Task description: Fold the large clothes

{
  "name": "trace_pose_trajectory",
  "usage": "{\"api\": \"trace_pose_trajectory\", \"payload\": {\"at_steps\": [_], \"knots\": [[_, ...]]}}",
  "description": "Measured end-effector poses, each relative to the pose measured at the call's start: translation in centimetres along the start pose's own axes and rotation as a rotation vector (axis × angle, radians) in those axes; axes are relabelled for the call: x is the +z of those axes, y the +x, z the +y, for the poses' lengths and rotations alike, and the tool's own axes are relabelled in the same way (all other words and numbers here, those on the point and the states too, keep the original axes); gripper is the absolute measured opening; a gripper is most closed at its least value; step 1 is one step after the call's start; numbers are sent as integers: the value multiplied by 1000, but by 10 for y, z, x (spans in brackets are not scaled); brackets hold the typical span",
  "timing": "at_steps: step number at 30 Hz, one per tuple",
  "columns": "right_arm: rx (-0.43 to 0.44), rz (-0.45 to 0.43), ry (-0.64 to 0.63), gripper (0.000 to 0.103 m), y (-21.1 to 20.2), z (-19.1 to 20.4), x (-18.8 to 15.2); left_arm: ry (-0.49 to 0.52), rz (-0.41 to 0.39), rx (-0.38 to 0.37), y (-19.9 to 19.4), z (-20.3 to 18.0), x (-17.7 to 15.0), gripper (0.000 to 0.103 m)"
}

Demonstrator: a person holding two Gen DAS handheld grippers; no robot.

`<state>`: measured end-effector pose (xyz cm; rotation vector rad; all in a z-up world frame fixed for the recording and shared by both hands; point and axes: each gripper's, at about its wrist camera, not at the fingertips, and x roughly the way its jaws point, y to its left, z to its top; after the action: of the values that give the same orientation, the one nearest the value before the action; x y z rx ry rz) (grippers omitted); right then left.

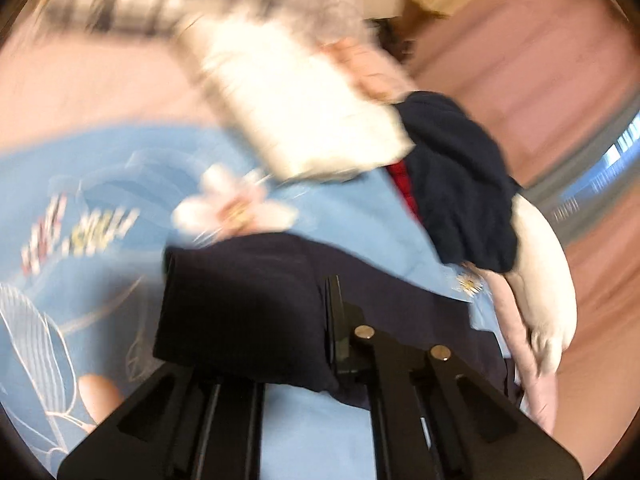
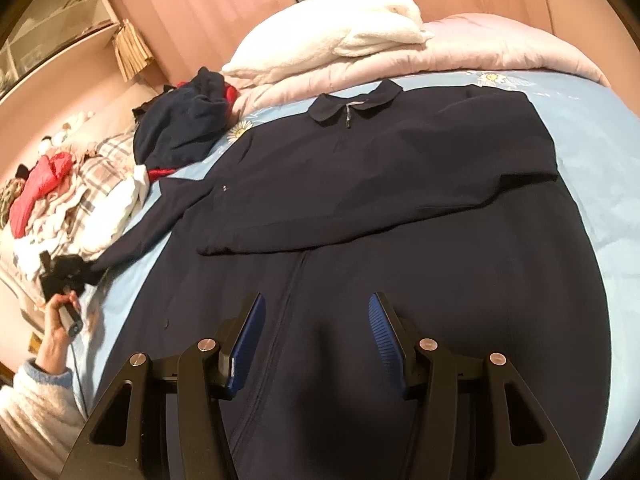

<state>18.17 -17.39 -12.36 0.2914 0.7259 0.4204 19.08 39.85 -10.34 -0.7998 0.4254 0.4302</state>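
Navy cloth covers most of the bed: a large dark jacket (image 2: 360, 184) lies collar-up on the pale blue sheet (image 2: 592, 152), one sleeve folded across its chest, the other sleeve stretched out to the bed's left edge. At that cuff the left gripper (image 2: 66, 276) has its jaws pinched together on the dark fabric, a hand (image 2: 56, 320) in a fuzzy pale sleeve holding it. Its own camera is badly smeared; the sleeve end (image 1: 240, 304) bulks right in front of the lens and hides the finger pads, so only the black frame shows clearly. Behind it sit blurred shapes I can only half read: something white, a dark bundle (image 1: 460, 184) with a red edge. The right gripper (image 2: 316, 344) hangs over the jacket's lower front, its blue ribbed pads standing about half apart with nothing between them but the cloth below. A heap of plaid and red laundry (image 2: 52, 196) sits at the far left, partly cut off.
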Motion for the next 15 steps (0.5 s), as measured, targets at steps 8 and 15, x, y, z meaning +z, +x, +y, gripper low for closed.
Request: {"api": "trace_pose_trajectory", "payload": {"at_steps": [8,15], "knots": [[45,-39,16,54,-14,-3,-8,397,-80,-135,-54,-147,-13,7],[93,-67,80,54,-26,-19,-15,643,9,-264,-57,-272,-95,8]]}}
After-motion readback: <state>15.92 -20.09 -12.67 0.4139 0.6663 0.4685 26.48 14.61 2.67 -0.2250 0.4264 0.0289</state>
